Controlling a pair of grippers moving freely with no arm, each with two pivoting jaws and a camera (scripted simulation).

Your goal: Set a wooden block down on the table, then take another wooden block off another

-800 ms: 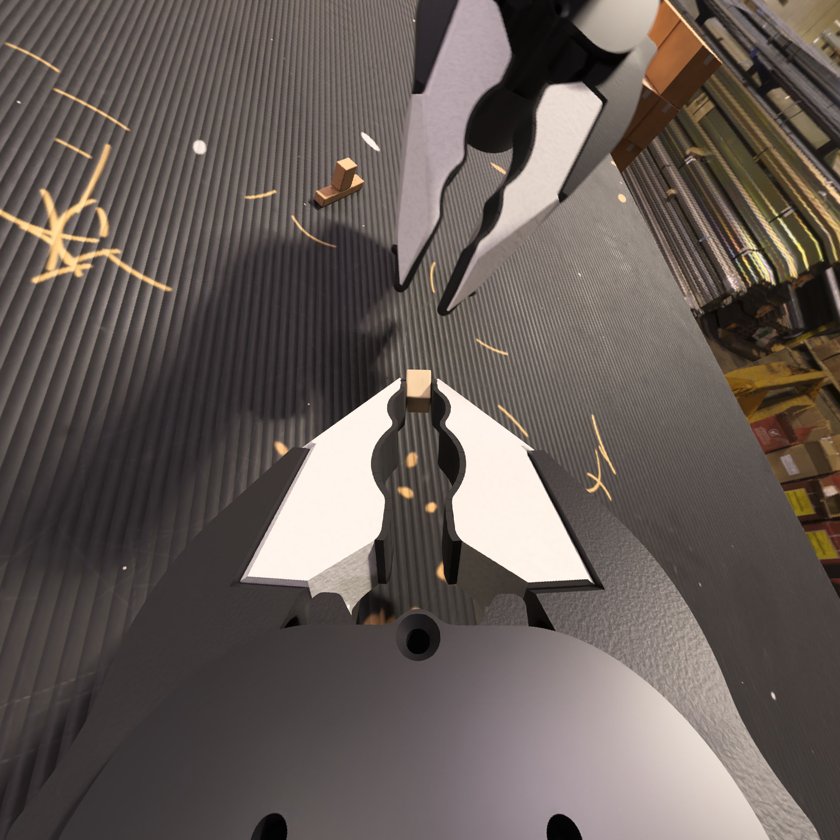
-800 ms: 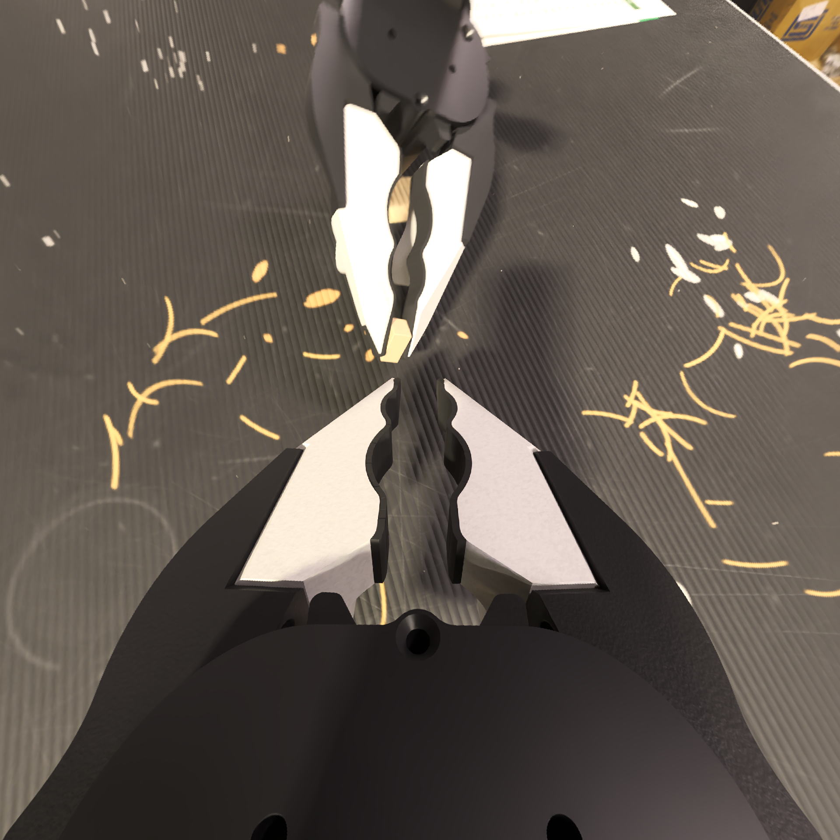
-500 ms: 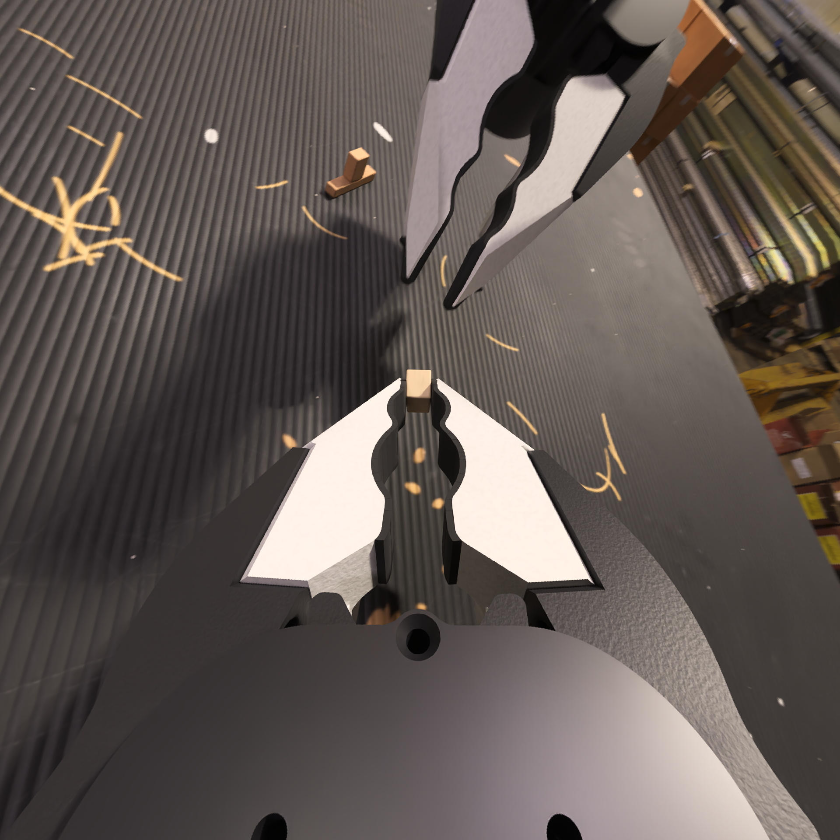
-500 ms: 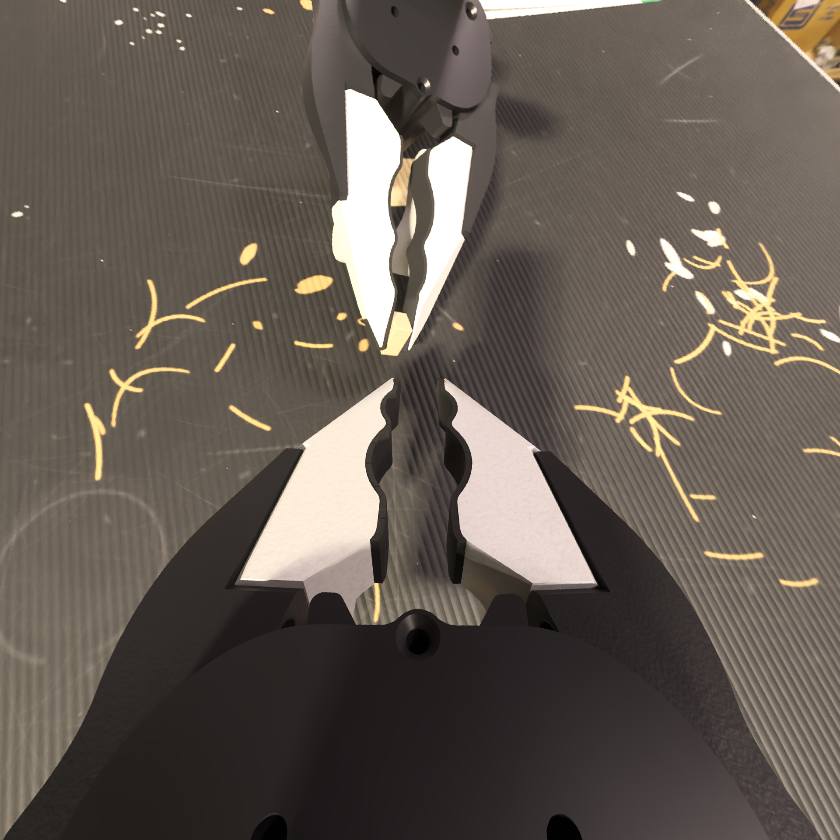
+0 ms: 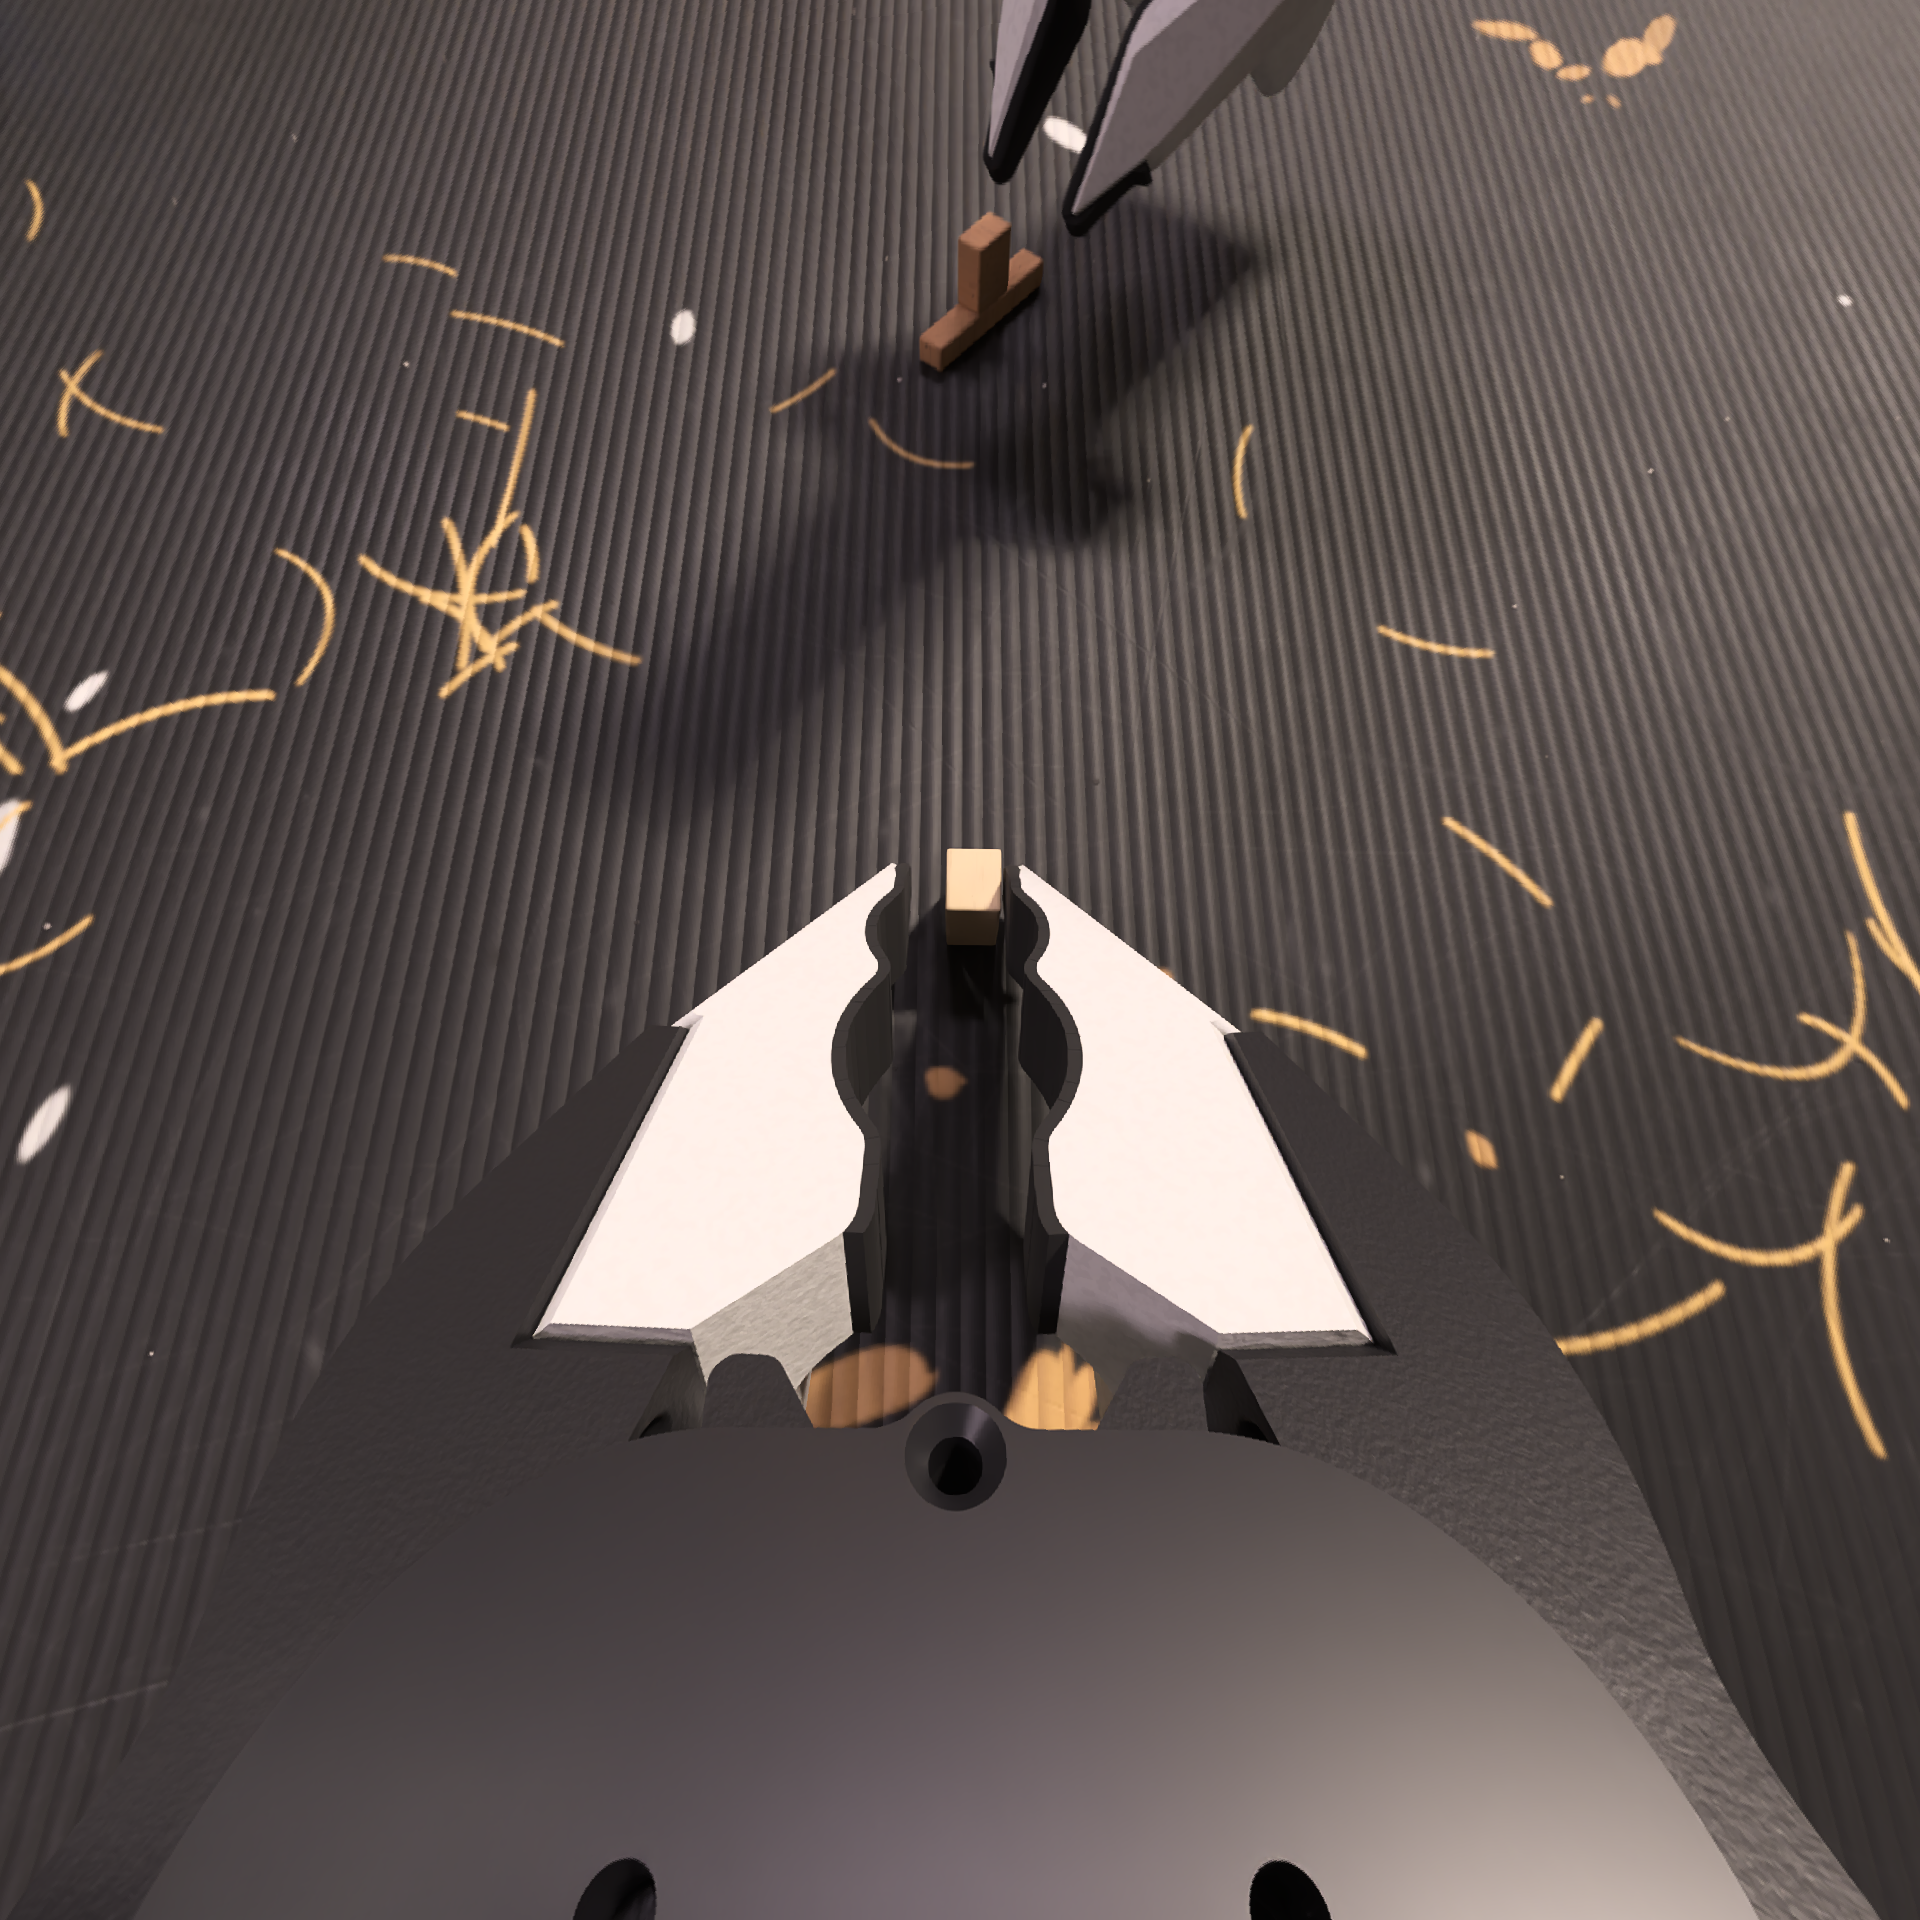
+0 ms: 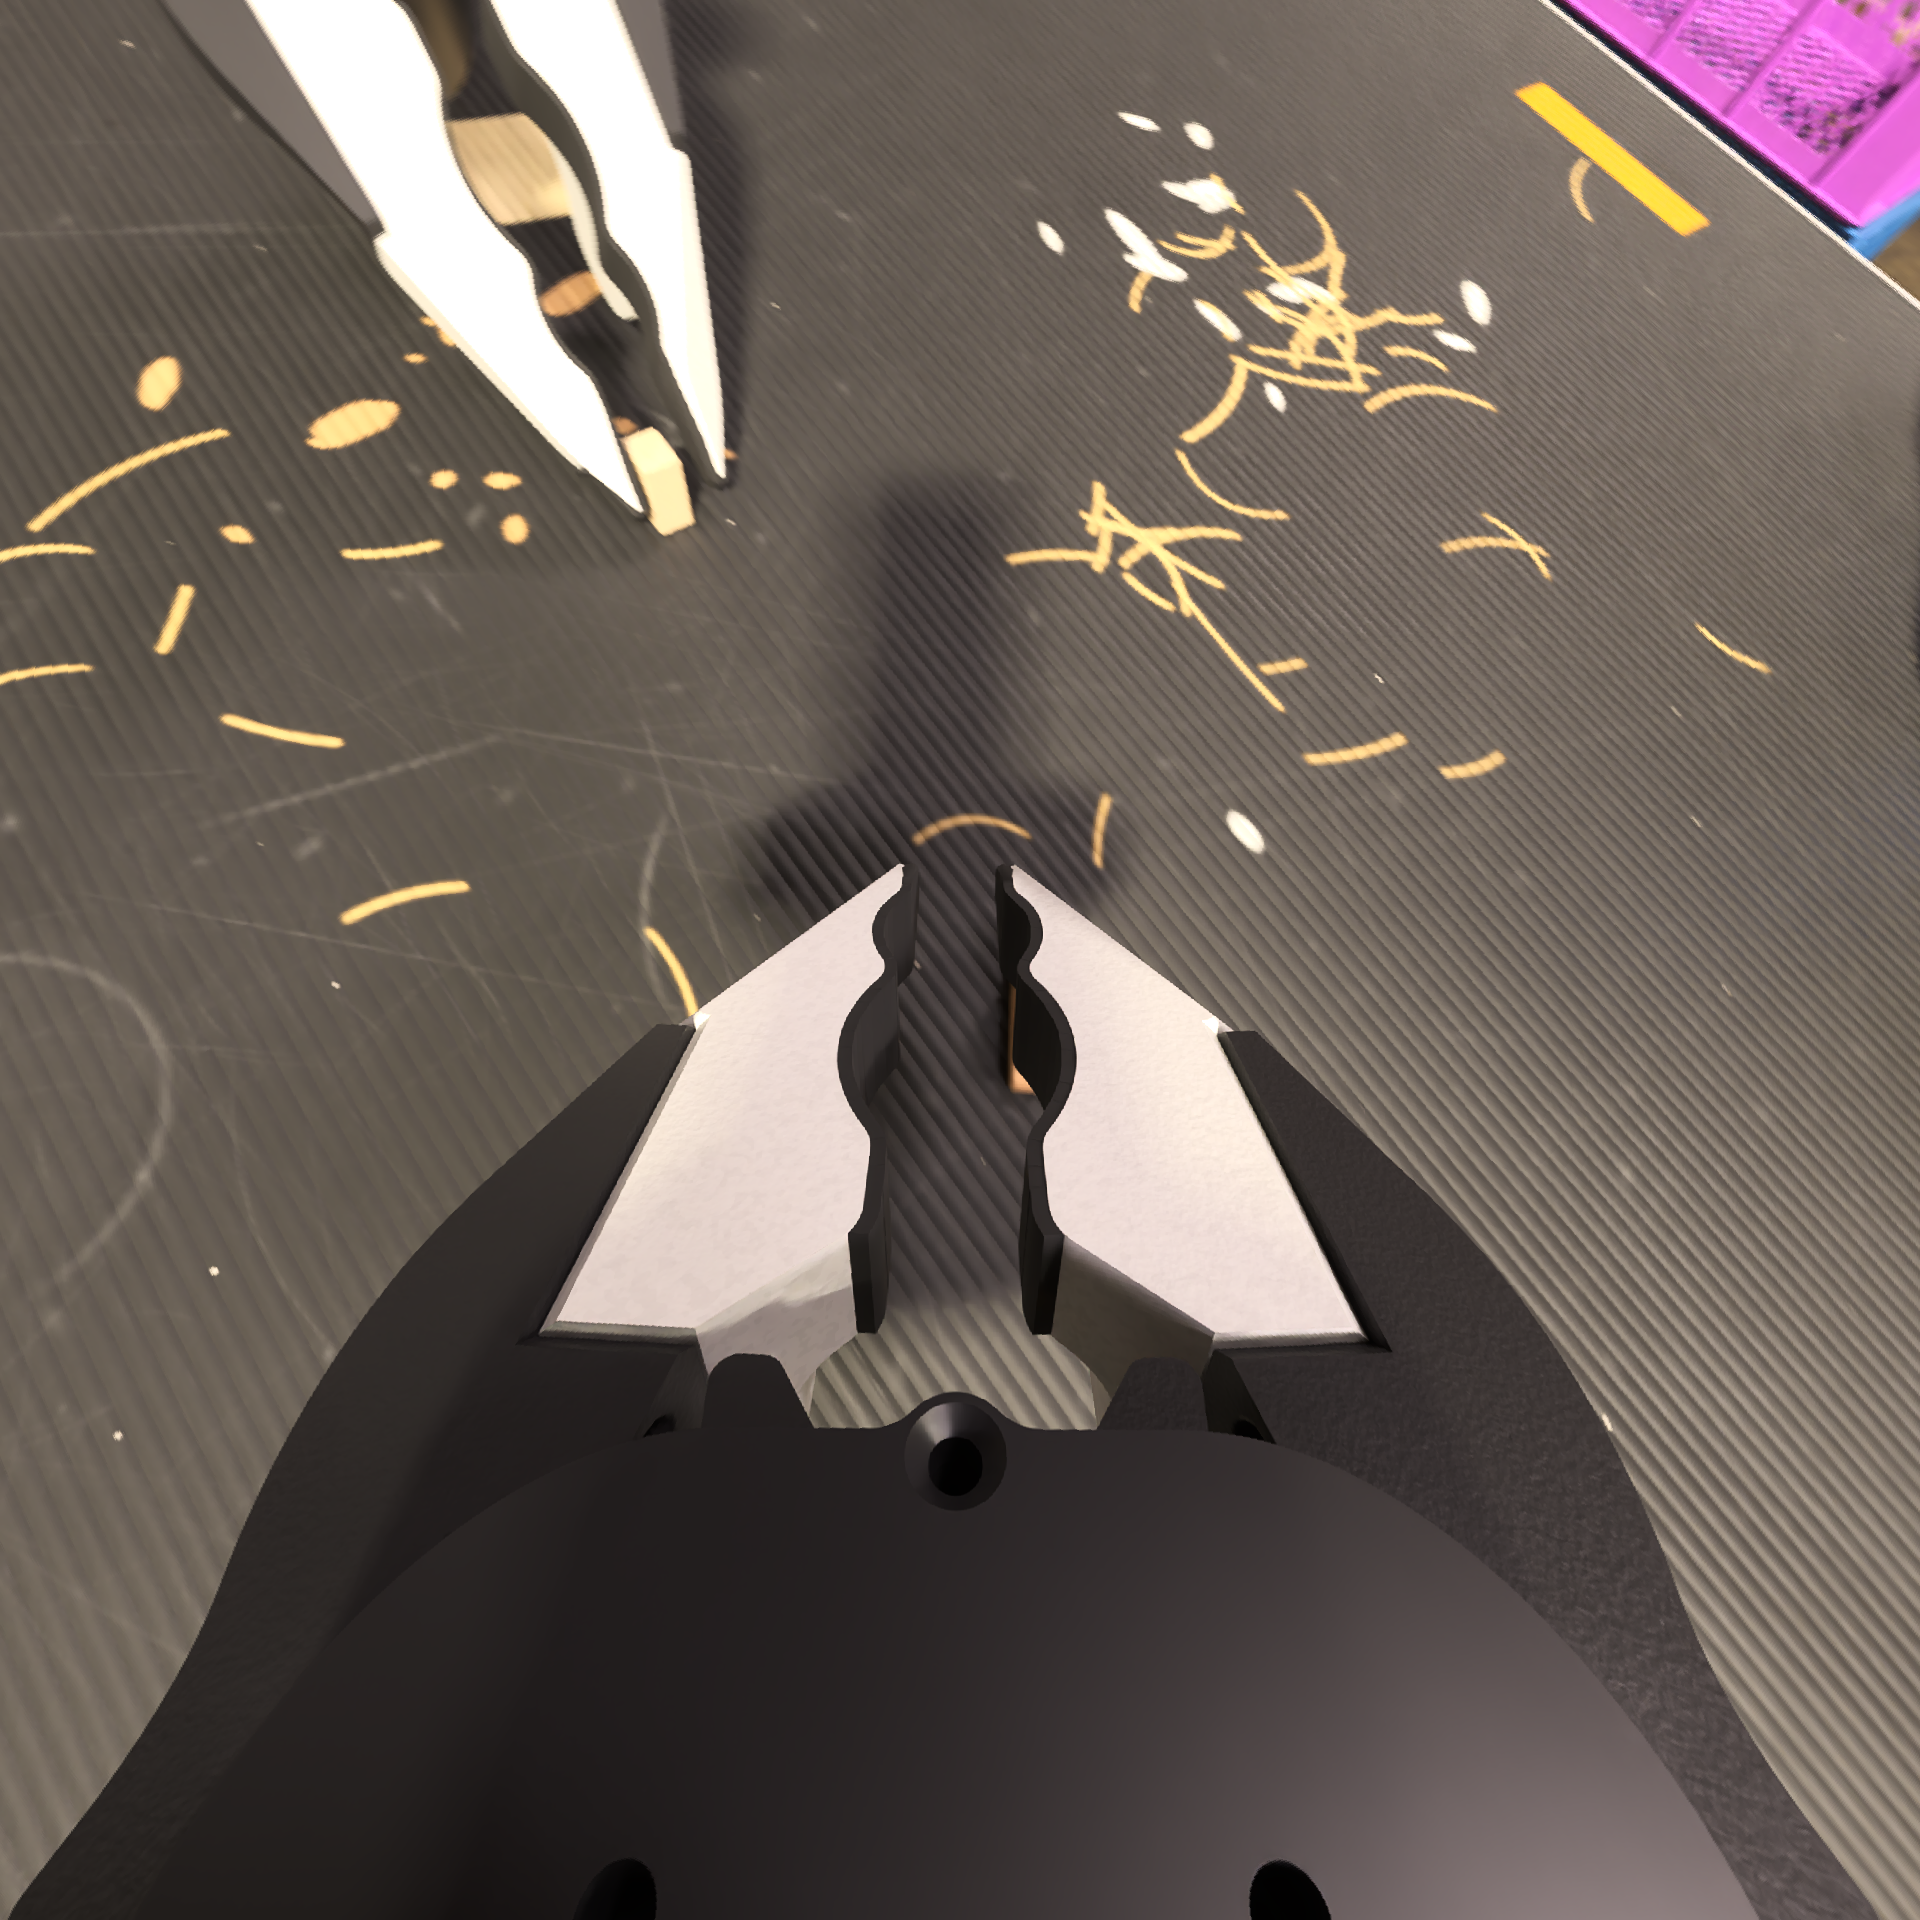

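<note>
A small pale wooden block [image 5: 974, 896] stands on the dark ribbed table [image 5: 312, 1039] between the tips of my left gripper [image 5: 958, 878]. The jaws are parted wider than the block, with a gap on its left side. The right wrist view shows the same block [image 6: 663, 488] resting on the table at that gripper's tips [image 6: 675, 488]. Farther off, a brown block stands upright on a flat brown block [image 5: 982, 286]. My right gripper [image 6: 951, 873] is open and empty, and in the left wrist view it [image 5: 1039, 197] hangs just above and behind that stack.
Wood shavings [image 6: 1299, 322] and white flecks lie scattered over the mat. A purple crate [image 6: 1787, 94] and a yellow strip [image 6: 1610, 156] lie near the table's far right edge.
My left gripper's jaws have widened around the pale block, which now rests on the table. My right gripper has drawn away from the left one, over to the brown stack.
</note>
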